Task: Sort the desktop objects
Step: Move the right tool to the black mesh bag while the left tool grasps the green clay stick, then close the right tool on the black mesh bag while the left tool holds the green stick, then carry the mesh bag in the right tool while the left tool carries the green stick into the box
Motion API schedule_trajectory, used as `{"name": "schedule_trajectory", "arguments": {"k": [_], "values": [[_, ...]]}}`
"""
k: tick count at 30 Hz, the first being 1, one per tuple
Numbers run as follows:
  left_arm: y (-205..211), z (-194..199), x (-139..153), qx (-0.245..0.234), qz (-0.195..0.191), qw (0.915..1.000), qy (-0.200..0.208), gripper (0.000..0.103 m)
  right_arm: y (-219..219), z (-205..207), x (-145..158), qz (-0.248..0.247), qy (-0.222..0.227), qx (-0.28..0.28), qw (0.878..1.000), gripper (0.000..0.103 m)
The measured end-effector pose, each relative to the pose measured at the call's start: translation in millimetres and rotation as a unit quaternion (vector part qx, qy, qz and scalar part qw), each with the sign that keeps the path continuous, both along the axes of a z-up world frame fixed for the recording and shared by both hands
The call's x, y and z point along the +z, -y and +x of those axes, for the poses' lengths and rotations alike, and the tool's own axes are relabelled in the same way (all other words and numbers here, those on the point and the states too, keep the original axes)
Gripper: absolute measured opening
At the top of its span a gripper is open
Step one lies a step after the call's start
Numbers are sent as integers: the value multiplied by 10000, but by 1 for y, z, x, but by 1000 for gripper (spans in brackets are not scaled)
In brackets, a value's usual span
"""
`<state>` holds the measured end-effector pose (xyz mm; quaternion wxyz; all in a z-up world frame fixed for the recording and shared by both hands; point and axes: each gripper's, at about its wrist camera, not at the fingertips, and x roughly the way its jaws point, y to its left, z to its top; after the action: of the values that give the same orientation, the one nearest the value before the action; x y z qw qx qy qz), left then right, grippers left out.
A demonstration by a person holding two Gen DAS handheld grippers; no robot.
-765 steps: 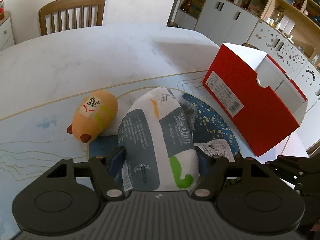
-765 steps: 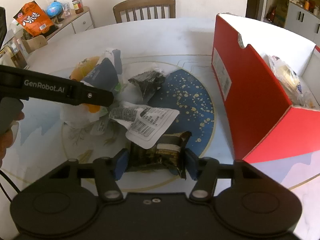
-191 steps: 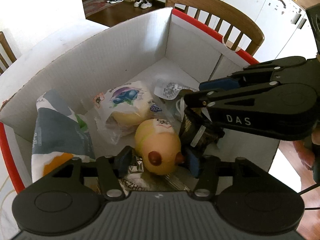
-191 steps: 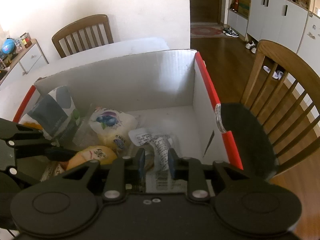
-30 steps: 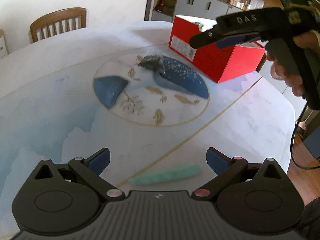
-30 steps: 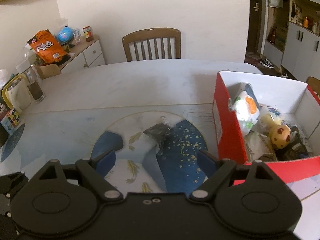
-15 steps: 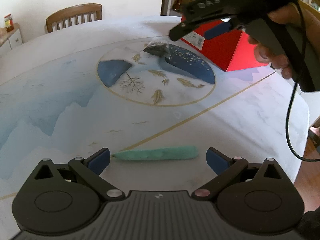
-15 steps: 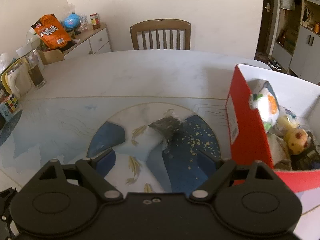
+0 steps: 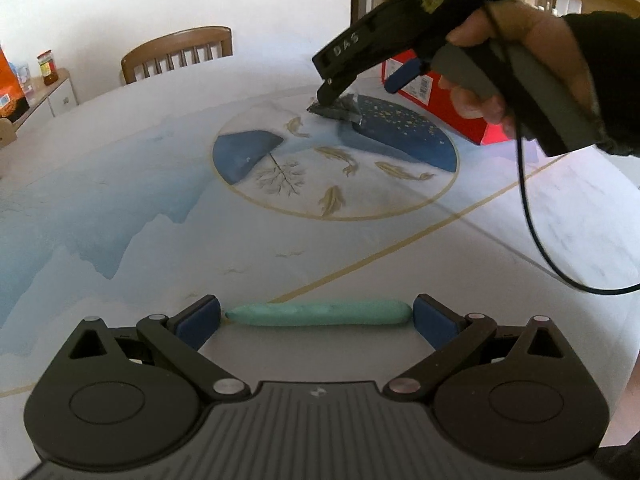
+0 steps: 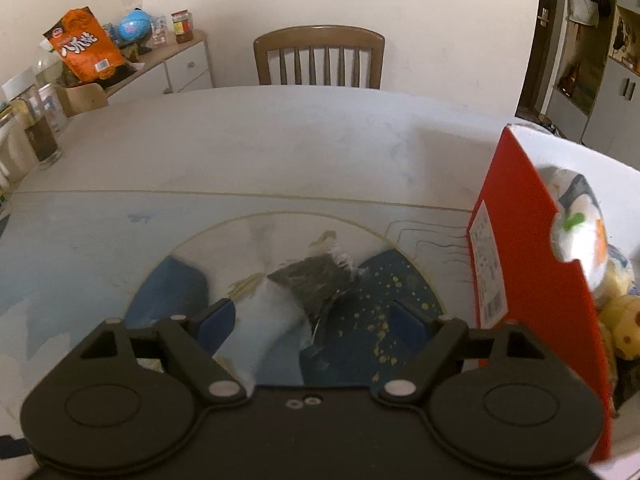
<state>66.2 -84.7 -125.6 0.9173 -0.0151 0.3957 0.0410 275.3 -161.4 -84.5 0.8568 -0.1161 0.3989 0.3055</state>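
Both hand-held grippers have come lower and nearer their targets than half a second ago. Now the left hand-held gripper (image 9: 316,320) has its blue pads spread wide on either side of a green pen-shaped object (image 9: 318,313) lying crosswise on the desk (image 9: 120,208), a pad just off each tip with no clear press on it. At the far side, the right hand-held gripper (image 10: 308,318) hangs over a dark crumpled packet (image 10: 316,280) on the round painted motif; its jaws have just been closing a little yet stand well apart, the packet lying ahead between the two fingers, untouched. From the left wrist view, a hand (image 9: 516,64) in a dark sleeve grips that tool. To the right stands the red box (image 10: 524,248), already holding packets and a yellow toy (image 10: 624,330).
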Motion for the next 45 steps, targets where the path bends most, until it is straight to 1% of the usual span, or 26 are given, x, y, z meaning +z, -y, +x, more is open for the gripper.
{"name": "schedule_trajectory", "arguments": {"k": [8, 12, 14, 15, 17, 18, 20, 22, 26, 32, 37, 45], "values": [[1, -1, -1, 115, -20, 9999, 79, 102, -6, 13, -11, -76, -56, 67, 9999, 77], [0, -1, -1, 150, -46, 9998, 103, 99, -10, 14, -13, -100, -95, 125, 9998, 72], [-2, -2, 0, 177, -60, 9997, 125, 99, -11, 14, -14, -117, -104, 152, 9998, 66], [-2, -3, 0, 181, -89, 9997, 134, 99, -11, 15, -14, -135, -103, 150, 9997, 65], [-4, -4, 1, 205, -161, 9995, 158, 99, -11, 16, -15, -134, -142, 153, 9997, 58], [-5, -5, 1, 214, -186, 9995, 166, 98, -11, 17, -16, -147, -160, 151, 9997, 57], [-5, -5, 1, 223, -204, 9994, 170, 98, -11, 18, -17, -155, -189, 137, 9996, 49], [-5, -5, 1, 222, -212, 9994, 172, 98, -10, 19, -17, -150, -227, 162, 9995, 38], [-6, -5, 2, 238, -250, 9993, 160, 98, -8, 20, -17, -120, -298, 197, 9993, 23], [-8, -2, 4, 244, -302, 9992, 113, 98, -3, 20, -12, -33, -297, 211, 9993, 16], [-10, 1, 7, 276, -251, 9993, 99, 98, 2, 16, -4, -8, -153, 196, 9997, 12], [-13, 12, 22, 273, -171, 9993, 211, 98, 14, 6, 13, 137, 10, 165, 9998, 10]]}}
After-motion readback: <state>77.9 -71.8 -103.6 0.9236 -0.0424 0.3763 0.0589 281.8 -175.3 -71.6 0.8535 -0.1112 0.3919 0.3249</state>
